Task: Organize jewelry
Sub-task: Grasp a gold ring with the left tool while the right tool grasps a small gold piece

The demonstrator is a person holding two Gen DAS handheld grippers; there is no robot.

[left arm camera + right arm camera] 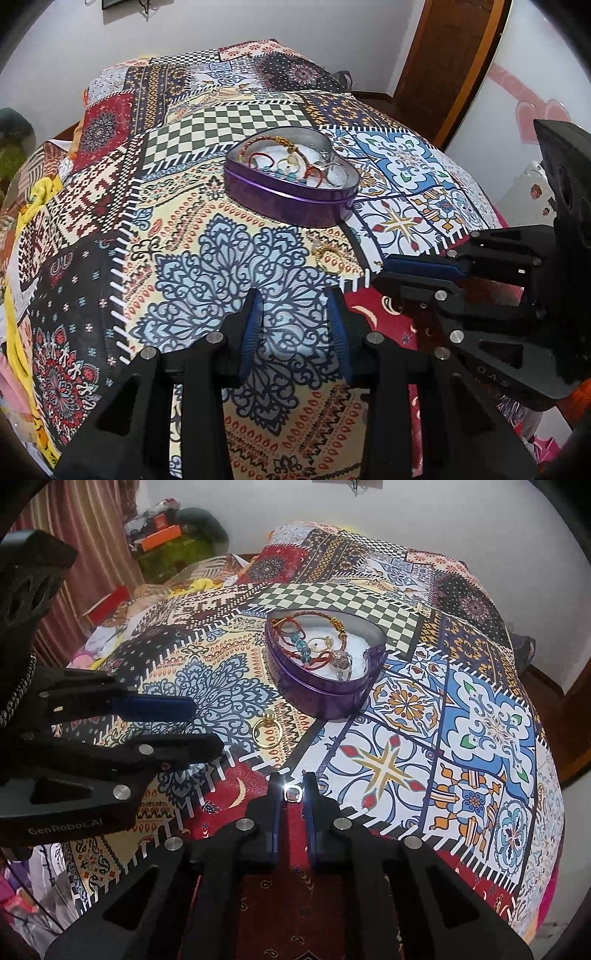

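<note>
A bed covered with a patchwork-printed sheet (236, 122) of checkered, floral and tile-like squares fills both views. On it stands an open purple heart-shaped metal tin (291, 184) (325, 664). Inside the tin lies a mix of jewelry: red cord bracelets (291, 627), turquoise beads, a gold ring and silver pieces on a white lining. On the sheet, just near of the tin, lies a gold-coloured ring with a small stone (328, 257) (267, 733), apart from the tin and touched by neither claw.

The left claw (295, 325) hovers over the blue lace-like print with its blue-padded fingers (251, 332) wide apart and nothing between them. The right claw (291, 794) is narrowed around a small silver ring (292, 794), which sits between the fingertips and glints with light; I cannot tell if both pads really touch it. This claw is over a dark red patch at the near edge of the sheet.

Behind the bed is a plain white wall. On the far right stands a brown wooden door (447, 59), and beside it a white surface with pink heart stickers (535, 114). On the far left hangs a striped brownish curtain (88, 535), with a green bag and piled clothes next to it.
</note>
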